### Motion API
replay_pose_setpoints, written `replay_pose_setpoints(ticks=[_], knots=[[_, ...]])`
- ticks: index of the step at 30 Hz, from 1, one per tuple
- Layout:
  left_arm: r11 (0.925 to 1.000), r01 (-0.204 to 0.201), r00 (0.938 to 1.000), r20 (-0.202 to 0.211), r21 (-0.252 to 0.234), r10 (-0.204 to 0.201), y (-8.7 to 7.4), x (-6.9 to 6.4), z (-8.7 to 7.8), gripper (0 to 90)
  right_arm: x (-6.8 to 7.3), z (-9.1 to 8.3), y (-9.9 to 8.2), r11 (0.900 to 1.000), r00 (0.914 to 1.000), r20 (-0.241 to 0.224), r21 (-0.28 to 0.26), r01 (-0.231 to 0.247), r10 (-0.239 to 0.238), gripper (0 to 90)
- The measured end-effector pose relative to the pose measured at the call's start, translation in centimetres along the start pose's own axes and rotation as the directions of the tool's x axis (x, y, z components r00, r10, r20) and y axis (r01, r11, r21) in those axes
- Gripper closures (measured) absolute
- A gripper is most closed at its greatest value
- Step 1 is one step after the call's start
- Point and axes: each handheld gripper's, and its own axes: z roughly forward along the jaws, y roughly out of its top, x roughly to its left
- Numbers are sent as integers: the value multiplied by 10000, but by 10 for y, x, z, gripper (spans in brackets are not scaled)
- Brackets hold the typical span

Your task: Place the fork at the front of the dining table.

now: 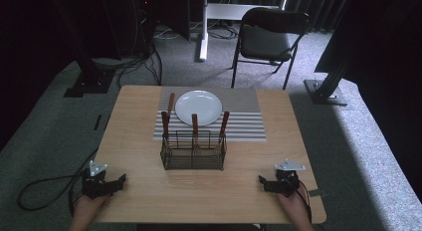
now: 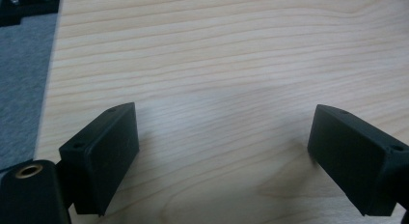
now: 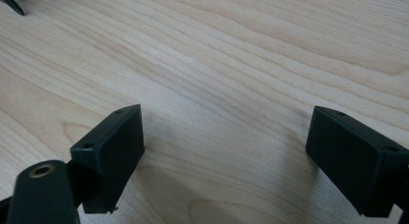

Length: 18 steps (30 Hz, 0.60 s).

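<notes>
A black wire caddy [image 1: 193,150] stands mid-table with three brown-handled utensils [image 1: 195,125] upright in it. Behind it a white plate [image 1: 198,107] lies on a striped placemat [image 1: 244,122], and another brown-handled utensil [image 1: 170,103] lies left of the plate. My left gripper [image 1: 118,181] rests at the table's near left corner, jaws wide apart over bare wood [image 2: 222,132]. My right gripper [image 1: 263,182] rests at the near right, also open over bare wood [image 3: 224,132]. Neither holds anything.
The wooden table [image 1: 139,121] stands on grey carpet. A black folding chair [image 1: 268,39] and a white desk leg [image 1: 203,37] stand beyond the far edge. Black stand bases [image 1: 87,81] flank the table, and a cable [image 1: 40,188] trails from the left gripper.
</notes>
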Motion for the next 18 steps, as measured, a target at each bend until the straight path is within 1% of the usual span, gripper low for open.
replay_pose_setpoints(ticks=[4,18], knots=[[10000,75,10000,-65,1,-75,1,0,1,106,0,0,0,10000,10000,-49,11,43,-43,127],[10000,67,10000,-51,18,-67,1,0,1,104,0,-2,0,9997,9997,-209,186,162,-158,126]])
